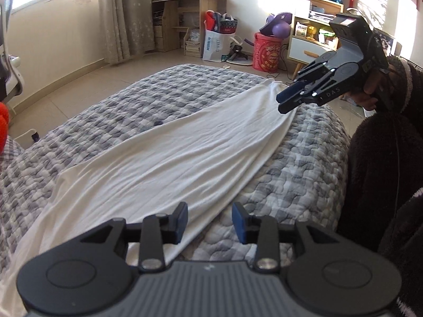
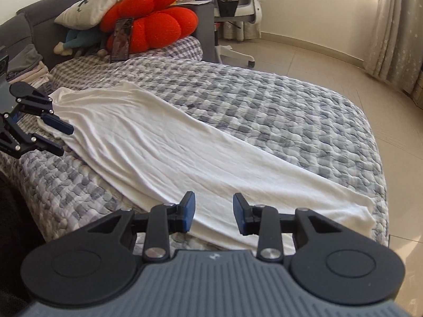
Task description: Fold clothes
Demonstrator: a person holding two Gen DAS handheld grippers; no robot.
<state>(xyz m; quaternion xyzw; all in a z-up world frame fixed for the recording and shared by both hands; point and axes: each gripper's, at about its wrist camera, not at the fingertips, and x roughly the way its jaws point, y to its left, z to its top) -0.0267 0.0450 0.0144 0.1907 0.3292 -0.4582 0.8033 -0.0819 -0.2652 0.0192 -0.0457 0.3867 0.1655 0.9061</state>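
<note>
1. At the bottom of the left wrist view, the left gripper (image 1: pixel 210 223) had its jaws apart, with nothing between the blue pads. It hung over the near edge of the white garment (image 1: pixel 164 155).
2. At the bottom of the right wrist view, the right gripper (image 2: pixel 214 212) also had its jaws apart and held nothing. It hung over the other end of the same cloth.
3. The white garment ran across the middle of both views as one long, narrow strip. It looked already folded lengthwise, so the sides seemed done. Folding it end to end was likely still left.
4. The cloth looked soft and thin, with small wrinkles.
5. Under it lay a bumpy grey and white checked quilt (image 1: pixel 211 87).
6. Far back, in the upper left of the right wrist view, sat a puffy red cushion (image 2: pixel 150 15).
</note>
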